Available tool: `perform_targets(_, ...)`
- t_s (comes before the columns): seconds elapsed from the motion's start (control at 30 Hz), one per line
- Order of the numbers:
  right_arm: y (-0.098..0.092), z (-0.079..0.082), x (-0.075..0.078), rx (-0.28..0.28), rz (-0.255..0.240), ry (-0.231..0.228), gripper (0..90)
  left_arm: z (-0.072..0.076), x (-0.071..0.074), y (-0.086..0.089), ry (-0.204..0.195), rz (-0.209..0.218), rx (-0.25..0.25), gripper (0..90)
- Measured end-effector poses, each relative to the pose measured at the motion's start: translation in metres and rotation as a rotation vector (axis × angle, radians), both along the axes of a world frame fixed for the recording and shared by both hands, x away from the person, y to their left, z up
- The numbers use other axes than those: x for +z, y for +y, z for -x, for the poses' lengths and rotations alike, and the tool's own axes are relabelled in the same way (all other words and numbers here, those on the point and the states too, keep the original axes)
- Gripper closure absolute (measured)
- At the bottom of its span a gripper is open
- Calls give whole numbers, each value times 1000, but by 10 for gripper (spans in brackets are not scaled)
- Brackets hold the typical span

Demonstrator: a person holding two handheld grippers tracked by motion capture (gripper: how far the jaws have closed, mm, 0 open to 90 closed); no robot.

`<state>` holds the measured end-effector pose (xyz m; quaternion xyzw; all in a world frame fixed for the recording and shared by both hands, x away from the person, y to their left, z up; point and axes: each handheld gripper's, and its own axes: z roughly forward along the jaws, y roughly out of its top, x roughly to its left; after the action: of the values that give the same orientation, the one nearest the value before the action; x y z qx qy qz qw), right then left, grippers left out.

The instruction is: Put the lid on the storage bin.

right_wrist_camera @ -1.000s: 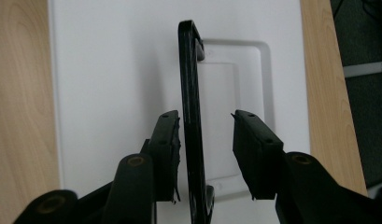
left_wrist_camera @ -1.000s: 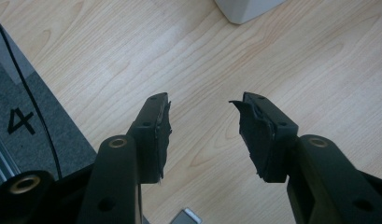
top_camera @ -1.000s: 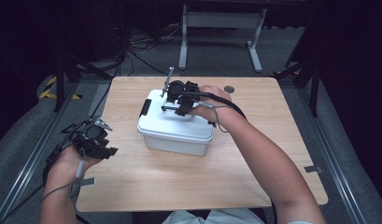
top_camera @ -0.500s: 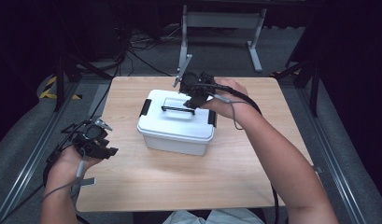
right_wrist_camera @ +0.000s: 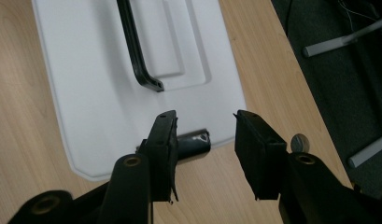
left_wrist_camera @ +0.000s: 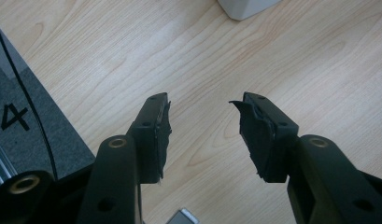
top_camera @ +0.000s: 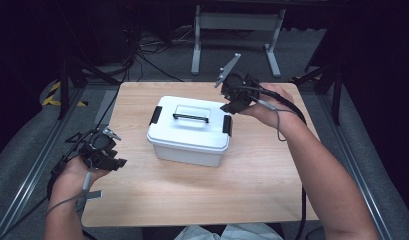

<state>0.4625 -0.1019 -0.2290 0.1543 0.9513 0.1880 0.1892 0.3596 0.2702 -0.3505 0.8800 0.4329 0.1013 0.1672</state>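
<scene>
— Hovering above the far right part of the wooden table [top_camera: 272,165], right gripper [top_camera: 231,102], just beside the right end of the white lidded storage box [top_camera: 189,131]. Not touching it.

— Jaws?

— Parted about two thirds of the way, just been opening wider, nothing between them. Seen in the right gripper view [right_wrist_camera: 205,142] over the box lid [right_wrist_camera: 86,93], with the black clasp [right_wrist_camera: 193,143] at the lid's edge lying below the gap, apart from both pads.

— And the box itself?

— Sitting at the middle of the table, lid on, black carry handle [top_camera: 190,117] folded flat along the top. Black clasps at both ends: left one [top_camera: 155,115], right one [top_camera: 227,125]. Same handle showing in the right gripper view [right_wrist_camera: 135,51], running up the lid.

— Left side?

— Left gripper [top_camera: 104,155] held low over the table's near left edge, well apart from the box. Jaws wide open in the left gripper view [left_wrist_camera: 205,133], bare wood below, nothing gripped. Corner of the box [left_wrist_camera: 247,7] just visible at the top of that view.

— Anything else on the table?

— Small round silver disc, coin-like [right_wrist_camera: 299,141], near the table's edge beyond the right gripper's jaws. Too small to name for sure.
</scene>
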Motion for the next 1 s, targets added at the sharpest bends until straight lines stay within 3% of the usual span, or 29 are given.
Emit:
perform_targets(0.3,-39,2,-5,-53,-43,16,582,-2,-1,-2,5,-4,-3,524)
perform_targets(1.0,-111,1,-30,-187,-51,28,509,-10,-6,-8,5,-26,-19,524)
